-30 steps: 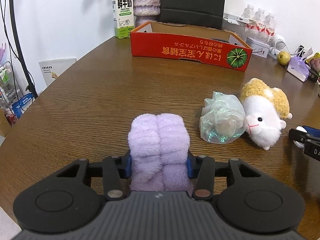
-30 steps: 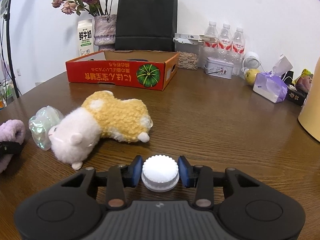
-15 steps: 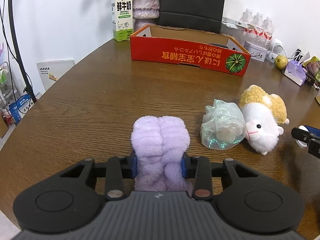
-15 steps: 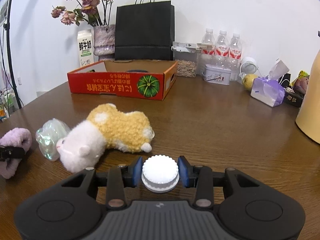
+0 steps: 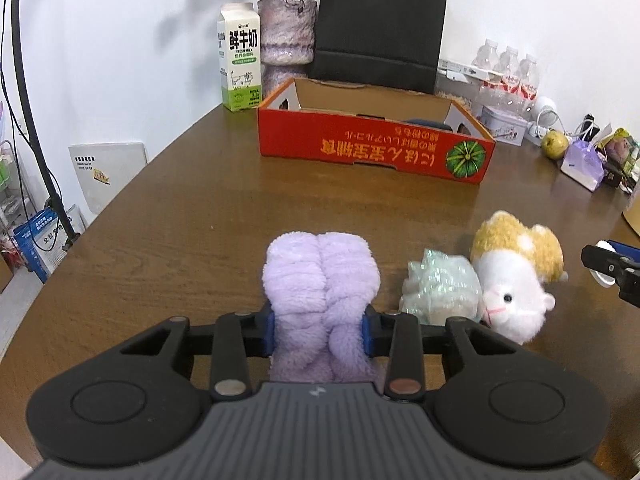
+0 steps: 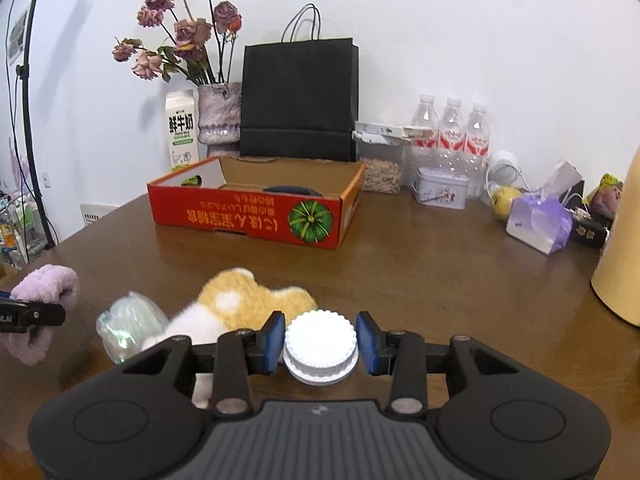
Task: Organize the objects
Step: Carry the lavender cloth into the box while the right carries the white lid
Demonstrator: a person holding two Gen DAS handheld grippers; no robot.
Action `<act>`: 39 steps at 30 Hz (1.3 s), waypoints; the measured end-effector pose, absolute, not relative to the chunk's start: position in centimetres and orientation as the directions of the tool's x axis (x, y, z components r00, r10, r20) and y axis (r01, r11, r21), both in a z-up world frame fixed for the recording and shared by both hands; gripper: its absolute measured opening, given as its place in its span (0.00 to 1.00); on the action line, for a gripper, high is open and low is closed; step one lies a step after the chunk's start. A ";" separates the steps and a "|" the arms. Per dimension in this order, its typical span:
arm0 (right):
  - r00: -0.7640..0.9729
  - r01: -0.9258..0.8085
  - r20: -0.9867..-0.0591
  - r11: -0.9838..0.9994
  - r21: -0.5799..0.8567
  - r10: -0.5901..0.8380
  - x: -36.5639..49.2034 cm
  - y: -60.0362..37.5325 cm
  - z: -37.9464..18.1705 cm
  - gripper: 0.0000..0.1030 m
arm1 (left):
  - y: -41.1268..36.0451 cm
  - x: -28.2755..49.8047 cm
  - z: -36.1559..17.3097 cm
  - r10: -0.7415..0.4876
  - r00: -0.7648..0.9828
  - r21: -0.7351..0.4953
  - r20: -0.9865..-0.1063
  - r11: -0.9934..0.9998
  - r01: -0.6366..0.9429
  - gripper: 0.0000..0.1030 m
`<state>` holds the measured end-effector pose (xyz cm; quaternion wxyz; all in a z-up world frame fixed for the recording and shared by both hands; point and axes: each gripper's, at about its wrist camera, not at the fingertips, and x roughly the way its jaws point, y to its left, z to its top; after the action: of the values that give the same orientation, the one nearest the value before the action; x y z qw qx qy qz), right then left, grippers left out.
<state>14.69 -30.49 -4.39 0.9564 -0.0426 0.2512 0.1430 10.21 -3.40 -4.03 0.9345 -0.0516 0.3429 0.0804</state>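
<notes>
My left gripper (image 5: 319, 334) is shut on a fluffy purple headband (image 5: 320, 280), which is squeezed between the blue pads and held above the brown table (image 5: 200, 208). My right gripper (image 6: 320, 344) is shut on a white ribbed cap (image 6: 320, 344), also off the table. A yellow-and-white plush hamster (image 5: 516, 280) and a crumpled clear-green bag (image 5: 440, 288) lie side by side on the table to the right of the headband. An open red cardboard box (image 5: 372, 148) with a pumpkin picture stands further back. In the right wrist view the headband (image 6: 44, 288) shows at the far left.
Behind the box stand a milk carton (image 5: 240, 60), a vase of dried flowers (image 5: 286, 36) and a black paper bag (image 5: 380, 28). Water bottles (image 6: 452, 136), a tin (image 6: 440, 188), a purple tissue pack (image 6: 540, 220) and a tan container (image 6: 624, 248) line the right side.
Both grippers have risen with their loads. The left jaws closed tighter on the headband. The box interior and the flowers now show more; the hamster and bag sit lower in both views.
</notes>
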 end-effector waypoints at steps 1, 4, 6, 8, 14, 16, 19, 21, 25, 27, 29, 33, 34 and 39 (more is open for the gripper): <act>0.833 -0.298 -0.491 0.954 -0.010 0.255 14.8 -30.2 -4.2 0.36 | -3.3 10.4 -3.8 0.116 0.753 -0.042 -0.648 0.981 -0.187 0.37; 0.833 -0.310 -0.485 0.951 -0.013 0.265 15.3 -29.4 -3.6 0.36 | -2.9 10.9 -3.2 0.114 0.758 -0.046 -0.642 0.981 -0.186 0.37; 0.833 -0.317 -0.482 0.948 -0.015 0.271 15.6 -28.8 -3.2 0.36 | -2.7 11.2 -2.7 0.114 0.763 -0.044 -0.636 0.982 -0.183 0.37; 0.833 -0.324 -0.479 0.946 -0.014 0.278 16.1 -28.2 -2.9 0.36 | -2.6 11.6 -2.3 0.113 0.767 -0.041 -0.631 0.983 -0.179 0.37; 0.828 -0.344 -0.475 0.939 -0.014 0.297 17.5 -26.3 -2.1 0.36 | -2.1 13.1 -1.2 0.110 0.774 -0.037 -0.624 0.985 -0.169 0.37; 0.827 -0.351 -0.474 0.936 -0.013 0.303 18.0 -25.7 -1.9 0.36 | -2.0 13.7 -0.9 0.109 0.775 -0.036 -0.623 0.985 -0.167 0.37; 0.824 -0.361 -0.472 0.933 -0.013 0.312 18.8 -24.8 -1.5 0.36 | -1.7 14.5 -0.5 0.108 0.775 -0.034 -0.622 0.986 -0.165 0.37; 0.823 -0.366 -0.471 0.930 -0.014 0.317 19.3 -24.2 -1.2 0.36 | -1.5 15.1 -0.2 0.108 0.776 -0.032 -0.622 0.986 -0.162 0.37; 0.820 -0.375 -0.472 0.927 -0.016 0.323 20.6 -23.2 -0.8 0.36 | -0.8 16.6 0.4 0.109 0.774 -0.025 -0.624 0.987 -0.160 0.37; 0.818 -0.378 -0.473 0.926 -0.016 0.326 21.2 -22.6 -0.6 0.36 | -0.5 17.2 0.7 0.110 0.775 -0.024 -0.623 0.987 -0.160 0.37; 0.816 -0.383 -0.475 0.923 -0.017 0.330 21.9 -22.0 -0.4 0.36 | -0.2 18.0 1.0 0.110 0.775 -0.024 -0.622 0.987 -0.160 0.37; 0.811 -0.393 -0.479 0.919 -0.021 0.336 23.2 -20.8 -0.2 0.36 | 0.3 19.4 1.3 0.107 0.773 -0.024 -0.625 0.988 -0.156 0.37; 0.810 -0.395 -0.480 0.918 -0.021 0.337 23.5 -20.6 -0.1 0.36 | 0.4 19.8 1.3 0.106 0.773 -0.024 -0.626 0.988 -0.155 0.37; 0.806 -0.398 -0.484 0.917 -0.018 0.341 25.4 -19.5 0.1 0.36 | 0.9 21.7 1.5 0.101 0.770 -0.026 -0.630 0.988 -0.151 0.37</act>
<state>25.39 -19.47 0.12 0.9484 -0.0593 0.2429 0.1949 21.65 0.87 1.54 0.9400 -0.0374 0.3326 0.0669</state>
